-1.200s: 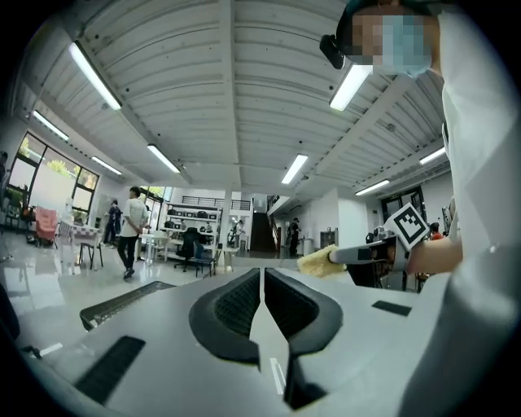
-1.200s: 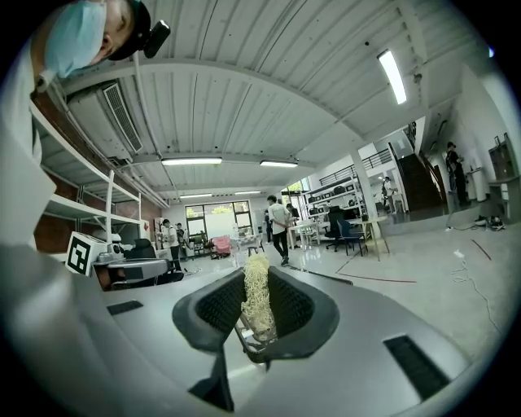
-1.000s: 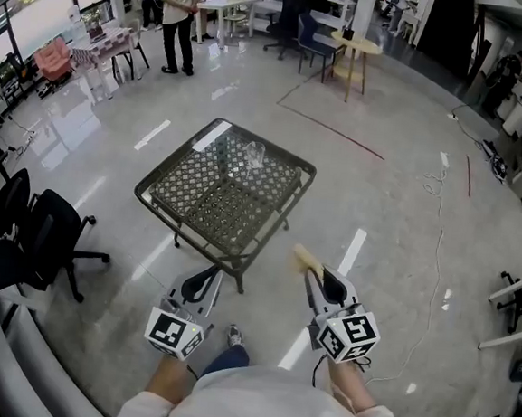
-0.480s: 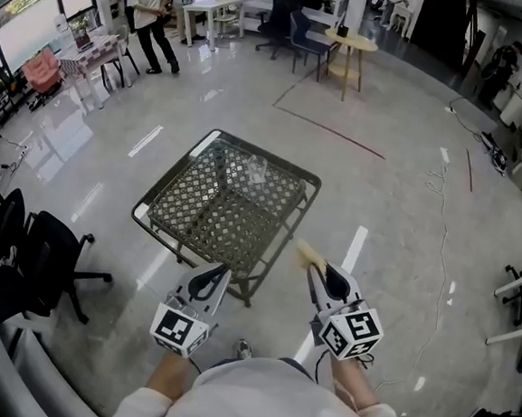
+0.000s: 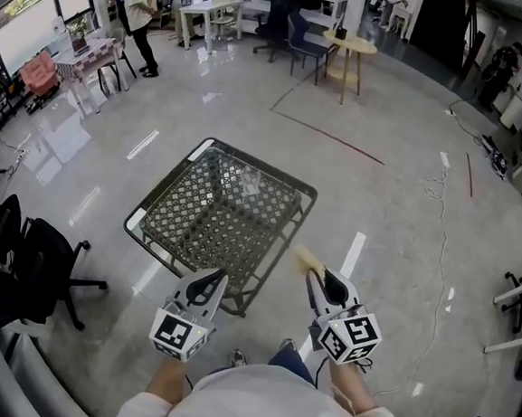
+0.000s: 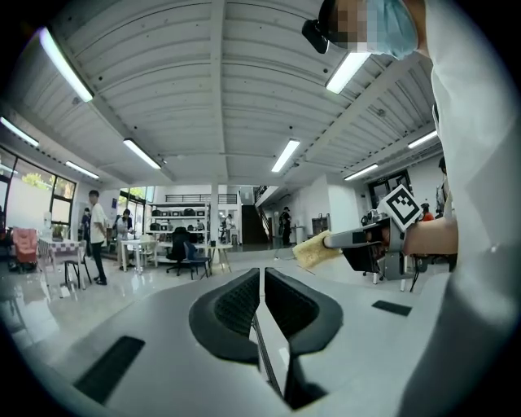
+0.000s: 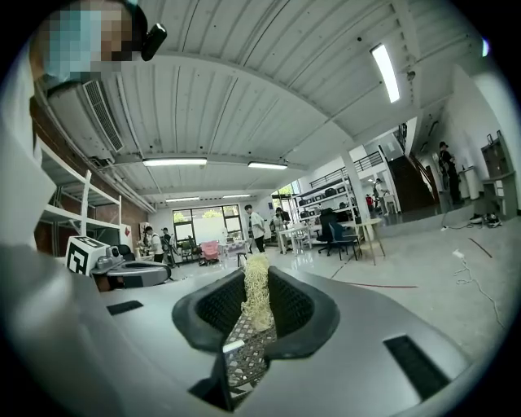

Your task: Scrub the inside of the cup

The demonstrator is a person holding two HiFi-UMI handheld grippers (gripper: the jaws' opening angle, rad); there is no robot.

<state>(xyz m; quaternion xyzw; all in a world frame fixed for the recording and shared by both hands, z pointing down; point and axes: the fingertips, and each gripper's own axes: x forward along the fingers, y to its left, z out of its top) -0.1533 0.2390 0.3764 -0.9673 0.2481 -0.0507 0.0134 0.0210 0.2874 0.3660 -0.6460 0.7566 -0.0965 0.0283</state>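
Approach step. Right hand-held gripper (image 5: 315, 274) clamped on sponge (image 5: 306, 257); left hand-held gripper (image 5: 210, 278) jaws together, empty. Cup (image 5: 255, 181) on desk (image 5: 206, 230), far side. Next: left steadies cup, sponge enters.

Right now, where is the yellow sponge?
In the head view the yellow sponge sits lower right of centre, clamped in the right gripper and sticking out just right of the lattice table.

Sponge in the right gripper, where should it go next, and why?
Probably carry it forward over the table, toward the clear cup. The right gripper is shut on the sponge, but it hangs short of the table's near edge, and the cup stands on the far part.
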